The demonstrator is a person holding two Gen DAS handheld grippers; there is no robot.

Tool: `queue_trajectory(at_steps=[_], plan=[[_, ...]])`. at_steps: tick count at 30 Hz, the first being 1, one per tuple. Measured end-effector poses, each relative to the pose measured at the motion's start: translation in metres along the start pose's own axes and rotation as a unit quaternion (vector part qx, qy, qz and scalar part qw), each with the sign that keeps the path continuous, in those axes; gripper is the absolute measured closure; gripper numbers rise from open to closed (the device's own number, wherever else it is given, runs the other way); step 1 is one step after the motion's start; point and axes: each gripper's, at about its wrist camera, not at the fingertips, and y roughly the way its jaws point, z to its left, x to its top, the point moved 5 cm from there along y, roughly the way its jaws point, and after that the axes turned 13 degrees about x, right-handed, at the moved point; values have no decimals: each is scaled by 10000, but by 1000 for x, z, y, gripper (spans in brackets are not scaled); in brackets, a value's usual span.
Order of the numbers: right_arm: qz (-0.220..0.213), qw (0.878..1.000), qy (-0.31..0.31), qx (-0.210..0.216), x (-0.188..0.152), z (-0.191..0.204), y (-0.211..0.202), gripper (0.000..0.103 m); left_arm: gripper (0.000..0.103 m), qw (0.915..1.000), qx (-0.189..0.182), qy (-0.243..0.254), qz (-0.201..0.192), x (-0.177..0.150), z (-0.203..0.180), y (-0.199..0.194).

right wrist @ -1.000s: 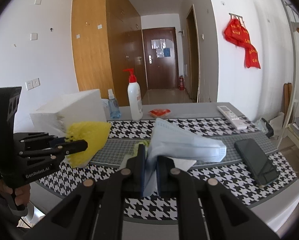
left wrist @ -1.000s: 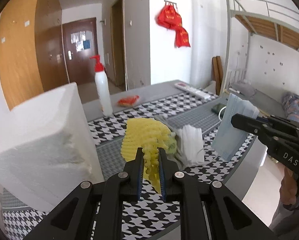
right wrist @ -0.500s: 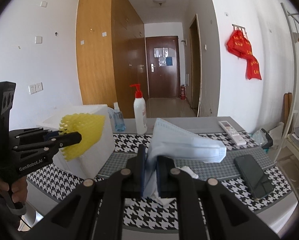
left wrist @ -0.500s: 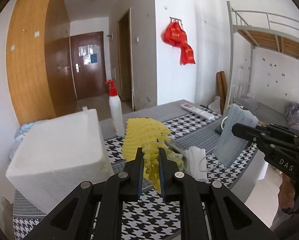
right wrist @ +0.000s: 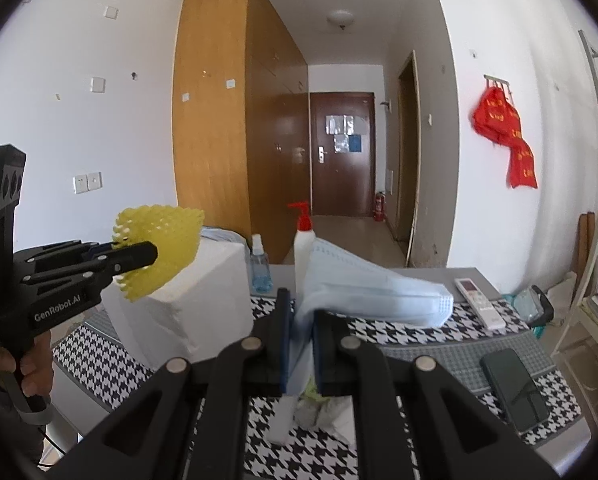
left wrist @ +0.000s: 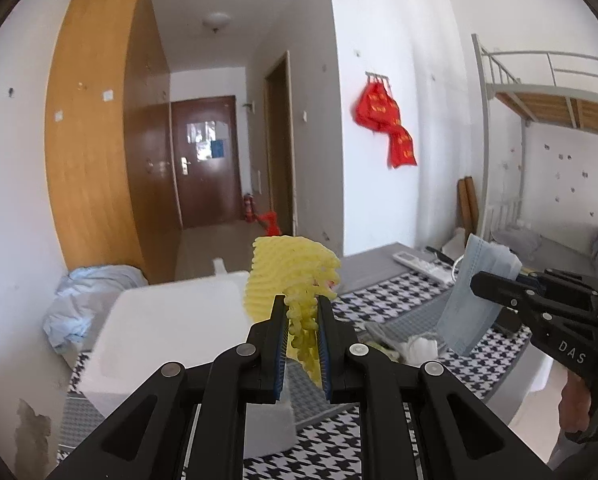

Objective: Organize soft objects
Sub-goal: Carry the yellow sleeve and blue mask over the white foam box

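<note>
Yellow foam net (left wrist: 295,276), ribbed mesh, pinched in left tongs (left wrist: 302,312), held above white foam box (left wrist: 171,328). Pale blue pleated mask (right wrist: 363,292), limp, clamped in right tongs (right wrist: 301,320) over houndstooth surface (right wrist: 419,340). Crumpled white tissue (right wrist: 319,408) lying below.

one foam net (left wrist: 291,276), one mask (right wrist: 363,292), two bottles (right wrist: 304,240)

A foam box (right wrist: 187,312) stands left of two bottles (right wrist: 303,240), with a phone (right wrist: 513,388) far right.
</note>
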Motion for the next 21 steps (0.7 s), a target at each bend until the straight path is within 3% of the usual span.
queue_trajectory(at_steps=[21], plan=[[-170, 9969, -359, 678, 27, 41, 28, 91, 88, 9963, 801, -232, -212, 6, 53, -14]])
